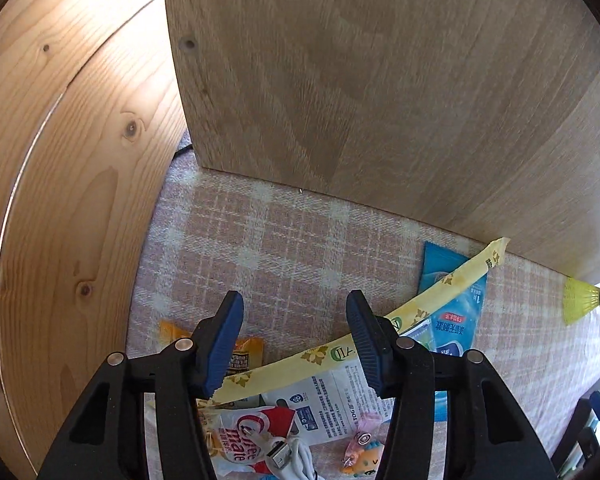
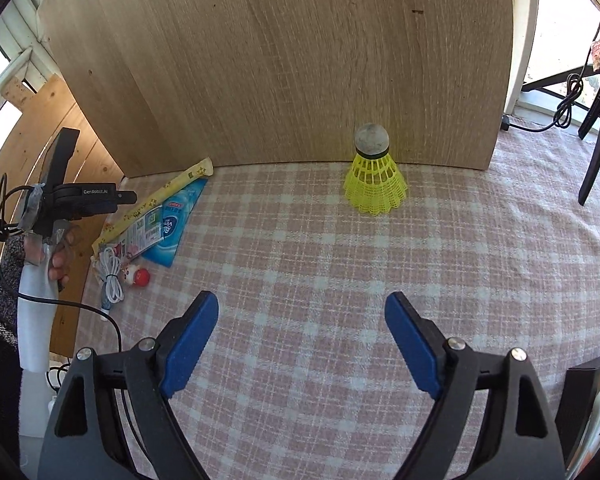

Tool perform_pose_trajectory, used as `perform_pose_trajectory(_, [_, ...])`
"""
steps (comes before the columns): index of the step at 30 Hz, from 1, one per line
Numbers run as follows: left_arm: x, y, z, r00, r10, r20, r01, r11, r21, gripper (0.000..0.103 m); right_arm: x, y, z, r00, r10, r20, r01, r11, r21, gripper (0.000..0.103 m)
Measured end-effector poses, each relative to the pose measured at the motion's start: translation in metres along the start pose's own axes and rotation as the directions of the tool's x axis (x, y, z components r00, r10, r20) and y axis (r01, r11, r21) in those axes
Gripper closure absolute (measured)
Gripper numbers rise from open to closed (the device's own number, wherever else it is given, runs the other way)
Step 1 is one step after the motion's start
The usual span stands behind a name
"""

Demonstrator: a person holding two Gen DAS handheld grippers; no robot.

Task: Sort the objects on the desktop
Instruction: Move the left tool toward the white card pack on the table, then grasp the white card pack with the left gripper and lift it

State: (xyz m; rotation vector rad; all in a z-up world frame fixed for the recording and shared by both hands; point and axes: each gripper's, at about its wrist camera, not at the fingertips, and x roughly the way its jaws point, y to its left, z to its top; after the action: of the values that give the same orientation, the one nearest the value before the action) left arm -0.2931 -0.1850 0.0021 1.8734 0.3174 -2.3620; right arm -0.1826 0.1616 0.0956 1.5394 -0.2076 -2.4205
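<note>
Oak-grained board (image 2: 284,64) stands upright along the back of the table and fills the upper half of both views, with a knotty pine panel (image 1: 60,200) meeting it at the left corner. Below them spreads a pink and white checked tablecloth (image 2: 340,264), bare over most of its width.

Both grippers point steeply down at the cloth. The right gripper (image 2: 302,342) has its blue pads spread as wide as they go, with nothing between them but cloth. The left gripper (image 1: 296,344) is also parted, its pads clear of everything, hanging above a small heap of clutter in the left corner; a person's hand (image 2: 58,256) grips its handle in the right wrist view.

In that heap, a long yellow sachet (image 1: 432,298) lies diagonally across a blue wipes packet (image 1: 456,312) (the packet's upper corner reaches almost to the board). Nearer the camera lie a white printed packet (image 1: 332,396), a red and white Coffee-mate sachet (image 1: 248,436), an orange packet (image 1: 244,350) partly hidden behind the left pad, a coiled white USB cable (image 1: 292,456) and a small toy figure (image 1: 364,460).

Well apart from the heap, a yellow shuttlecock (image 2: 374,176) stands on its skirt, cork up, just beside the foot of the board.
</note>
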Motion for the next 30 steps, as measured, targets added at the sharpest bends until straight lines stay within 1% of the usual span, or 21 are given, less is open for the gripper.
perform_pose_trajectory(1, [0.002,-0.001,-0.005,1.000,-0.013,-0.008,0.013,1.000,-0.006,0.053,0.001,0.000,0.000,1.000,0.002,-0.002,-0.002,1.000,-0.003,0.018])
perform_pose_trajectory(2, [0.000,-0.004,-0.011,1.000,-0.005,0.013,0.005,1.000,0.005,0.053,0.001,0.000,-0.001,1.000,0.000,-0.002,0.000,1.000,-0.007,0.018])
perform_pose_trajectory(4, [-0.003,-0.014,-0.025,1.000,-0.009,0.020,0.008,0.999,0.037,0.053,0.001,-0.001,-0.002,1.000,-0.005,0.001,0.005,1.000,-0.011,0.018])
perform_pose_trajectory(6, [-0.007,-0.022,-0.041,0.999,-0.035,0.020,0.034,0.999,0.038,0.053,0.001,-0.003,-0.002,1.000,-0.004,0.003,0.004,1.000,-0.005,0.018])
perform_pose_trajectory(8, [-0.011,-0.033,-0.058,0.999,-0.045,0.020,0.044,0.998,0.051,0.056,0.002,-0.007,-0.004,1.000,0.001,0.001,-0.001,1.000,0.012,0.018])
perform_pose_trajectory(11, [-0.017,-0.056,-0.088,0.998,-0.055,0.025,0.053,0.995,0.084,0.058,0.006,-0.009,-0.006,1.000,0.007,-0.007,-0.007,0.999,0.034,0.018])
perform_pose_trajectory(14, [-0.025,-0.078,-0.122,0.996,-0.073,0.056,0.067,0.993,0.095,0.059,0.006,-0.011,-0.012,1.000,0.013,-0.016,-0.012,0.999,0.039,0.018])
perform_pose_trajectory(17, [-0.032,-0.105,-0.159,0.994,-0.069,0.087,0.054,0.986,0.158,0.059,0.005,-0.010,-0.018,0.999,0.034,-0.025,-0.033,0.999,0.040,0.018])
perform_pose_trajectory(19, [-0.038,-0.118,-0.180,0.992,-0.097,0.080,0.082,0.981,0.176,0.059,0.003,-0.006,-0.021,0.999,0.044,-0.027,-0.043,0.999,0.026,0.018])
perform_pose_trajectory(22, [-0.047,-0.135,-0.212,0.985,-0.165,0.046,0.155,0.973,0.171,0.061,0.000,0.000,-0.026,0.998,0.047,-0.029,-0.047,0.999,0.001,0.018])
perform_pose_trajectory(23, [-0.050,-0.138,-0.219,0.985,-0.168,0.039,0.159,0.974,0.161,0.062,-0.001,0.001,-0.027,0.998,0.052,-0.031,-0.052,0.999,-0.001,0.018])
perform_pose_trajectory(24, [-0.056,-0.139,-0.226,0.986,-0.164,0.041,0.156,0.976,0.150,0.065,-0.001,0.002,-0.029,0.998,0.058,-0.035,-0.058,0.998,-0.001,0.018])
perform_pose_trajectory(25, [-0.063,-0.135,-0.228,0.986,-0.158,0.059,0.149,0.979,0.137,0.066,-0.001,0.004,-0.031,0.997,0.064,-0.041,-0.065,0.998,-0.003,0.018])
perform_pose_trajectory(28, [-0.106,-0.125,-0.240,0.982,-0.128,0.138,0.116,0.989,0.090,0.066,-0.003,0.013,-0.033,0.995,0.086,-0.057,-0.087,0.996,-0.025,0.018])
perform_pose_trajectory(30, [-0.132,-0.119,-0.245,0.979,-0.103,0.174,0.093,0.994,0.065,0.066,-0.005,0.023,-0.035,0.993,0.104,-0.061,-0.107,0.993,-0.053,0.018])
